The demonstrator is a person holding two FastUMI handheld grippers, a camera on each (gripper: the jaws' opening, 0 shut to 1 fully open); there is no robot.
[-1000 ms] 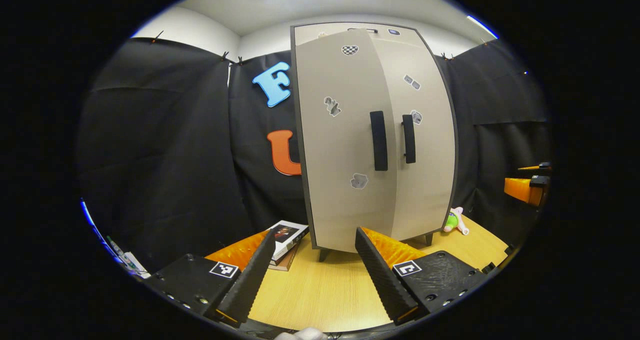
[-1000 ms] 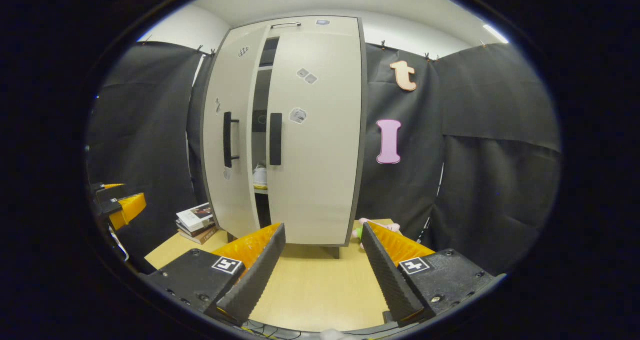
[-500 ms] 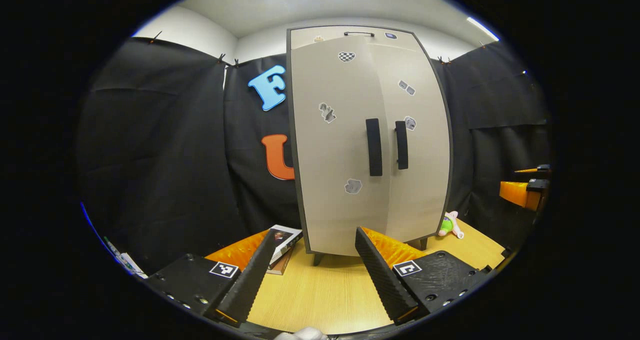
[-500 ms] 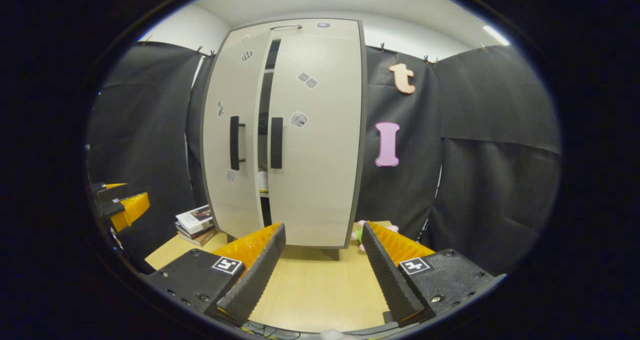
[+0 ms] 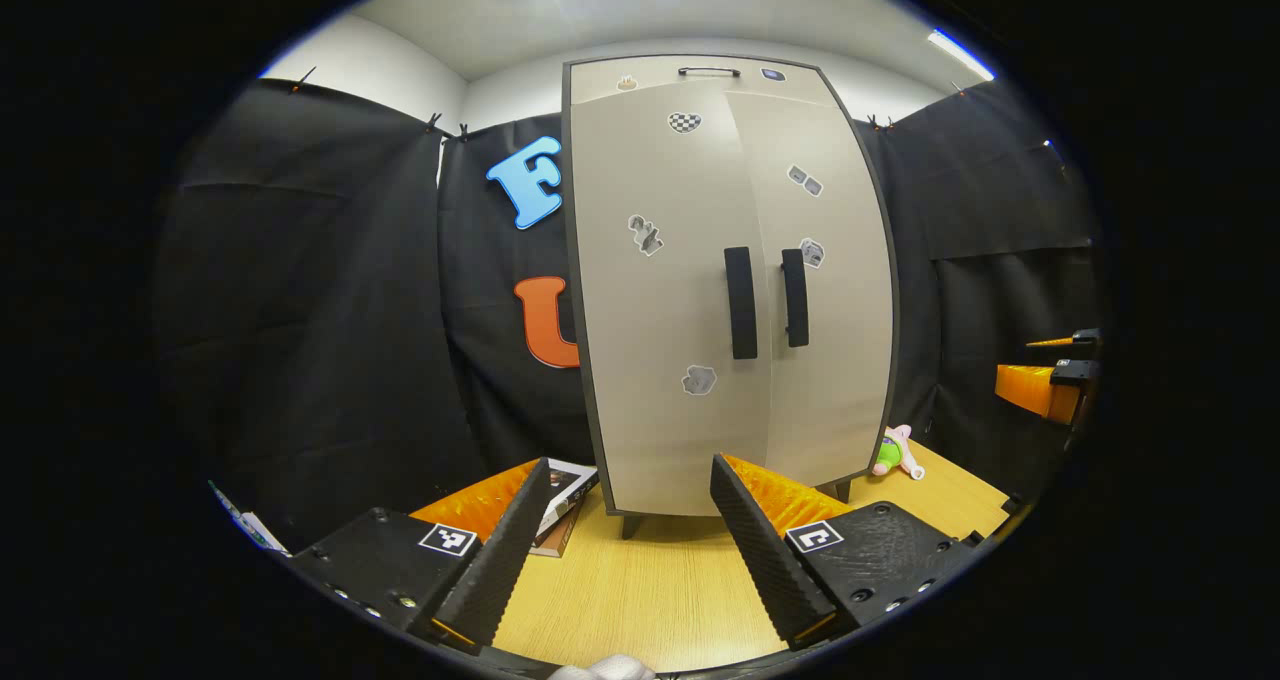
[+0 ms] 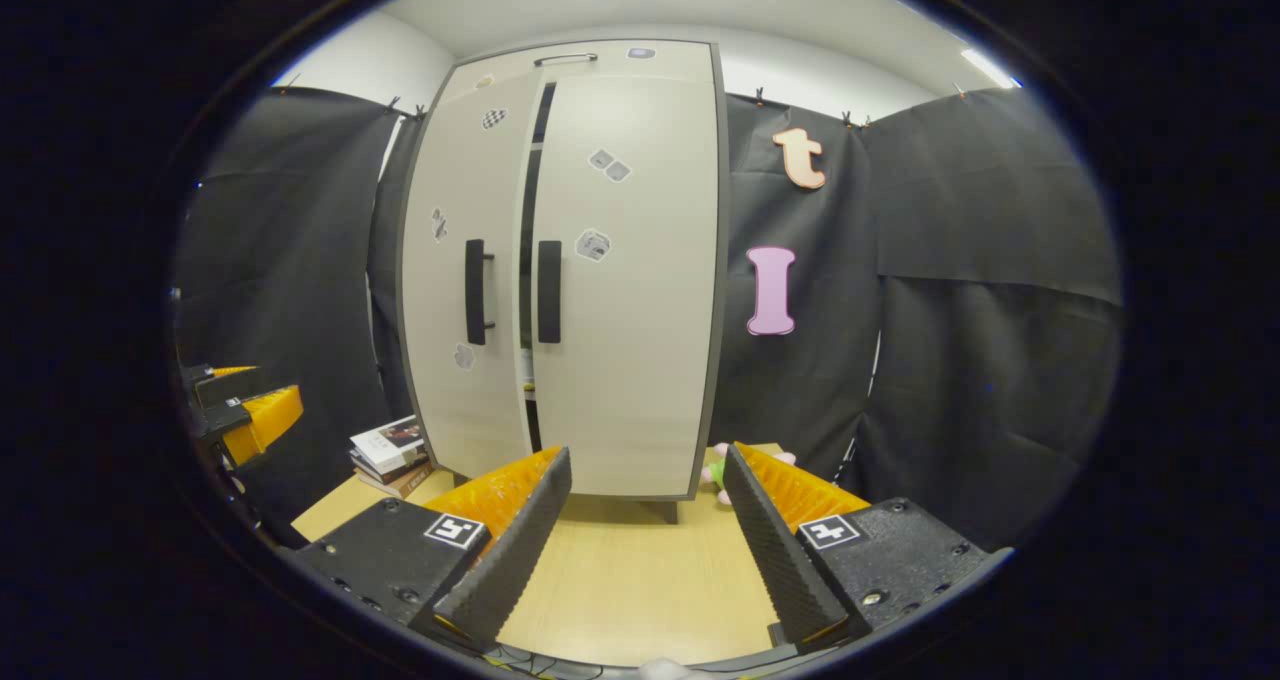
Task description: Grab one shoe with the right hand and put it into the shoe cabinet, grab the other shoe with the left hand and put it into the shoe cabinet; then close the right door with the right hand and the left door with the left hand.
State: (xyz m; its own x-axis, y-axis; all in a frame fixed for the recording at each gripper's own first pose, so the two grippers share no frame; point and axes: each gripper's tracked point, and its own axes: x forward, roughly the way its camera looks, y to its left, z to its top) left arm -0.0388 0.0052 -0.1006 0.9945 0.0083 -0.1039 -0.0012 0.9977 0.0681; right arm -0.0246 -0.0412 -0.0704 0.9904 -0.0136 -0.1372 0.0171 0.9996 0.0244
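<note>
Both grippers, left (image 5: 628,550) and right (image 6: 640,550), are hanging open and empty, facing the upright shoe cabinet (image 6: 640,340), its left door (image 6: 465,290) sitting slightly ajar.

L gripper (image 5: 620,520): two long wedge fingers w/ ribbed inner faces, each on a black textured block w/ a small square b/w marker tag and round screws along the block's lower edge; ribbed orange plastic sits behind each finger, toward the cabinet (image 5: 720,280). R gripper (image 6: 645,520): same build, w/ thin cables under it at the bottom edge. A bit of white glove (image 5: 605,668) shows below the L gripper, on the side away from the cabinet.
</note>
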